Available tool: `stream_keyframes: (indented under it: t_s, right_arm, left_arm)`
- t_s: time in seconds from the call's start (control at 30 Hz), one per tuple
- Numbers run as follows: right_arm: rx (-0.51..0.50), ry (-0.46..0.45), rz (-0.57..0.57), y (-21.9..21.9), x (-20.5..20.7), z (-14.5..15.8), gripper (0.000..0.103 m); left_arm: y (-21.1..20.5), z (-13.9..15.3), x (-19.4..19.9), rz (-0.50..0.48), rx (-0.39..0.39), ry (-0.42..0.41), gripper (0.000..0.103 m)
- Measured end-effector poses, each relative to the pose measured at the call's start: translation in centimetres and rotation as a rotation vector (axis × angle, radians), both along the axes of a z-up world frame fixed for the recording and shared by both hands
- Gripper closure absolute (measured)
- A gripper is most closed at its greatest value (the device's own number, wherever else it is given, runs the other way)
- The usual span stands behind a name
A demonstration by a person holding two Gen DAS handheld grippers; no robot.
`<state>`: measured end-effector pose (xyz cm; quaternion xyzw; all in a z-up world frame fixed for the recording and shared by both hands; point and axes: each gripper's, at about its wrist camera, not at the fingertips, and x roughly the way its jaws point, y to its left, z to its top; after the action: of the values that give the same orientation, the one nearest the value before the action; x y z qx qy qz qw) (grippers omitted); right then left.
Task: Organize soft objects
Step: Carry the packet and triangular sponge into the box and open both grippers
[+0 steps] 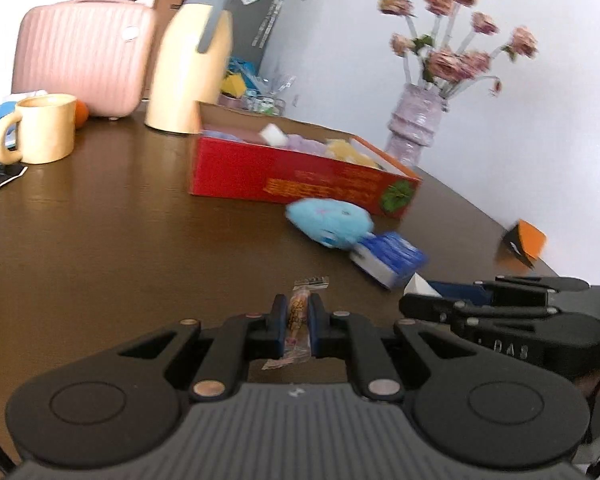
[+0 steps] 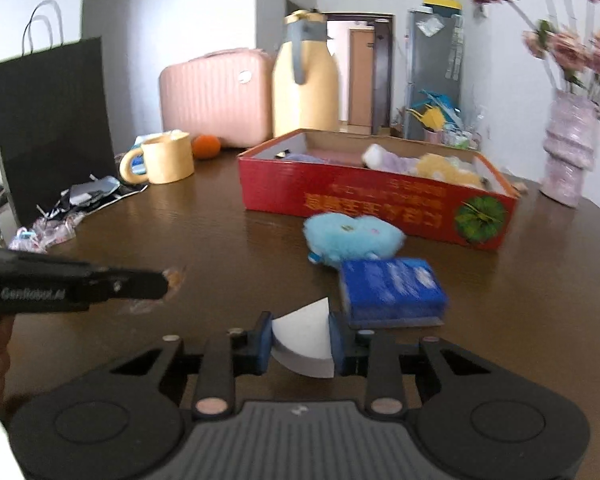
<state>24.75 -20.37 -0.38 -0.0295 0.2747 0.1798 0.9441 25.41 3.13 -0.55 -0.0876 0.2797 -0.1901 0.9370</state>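
Here the fluffy light-blue plush toy (image 2: 352,240) lies on the dark wooden desk (image 2: 180,232), touching the front wall of the red cardboard box (image 2: 340,196) where other plush pieces already sit. It looks light and squashy, so a pinch across its full middle should hold without slipping. Just beside it rests a blue-and-white sponge block (image 2: 392,288), also yielding. The right gripper (image 2: 302,344) is clamped on a white wedge-shaped foam piece (image 2: 304,340). The left gripper (image 1: 298,322) is clenched on a small clear-wrapped sweet (image 1: 297,312), thin and crinkly.
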Motion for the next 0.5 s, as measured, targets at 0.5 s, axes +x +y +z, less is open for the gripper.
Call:
stream_keyframes:
  t_s: [0.5]
  right_arm:
    - [0.093,-0.168,0.026,-5.0,6.9,8.0,0.074]
  left_arm:
    - [-4.4,8.3,8.4,-0.002,-0.023,-0.064,0.092]
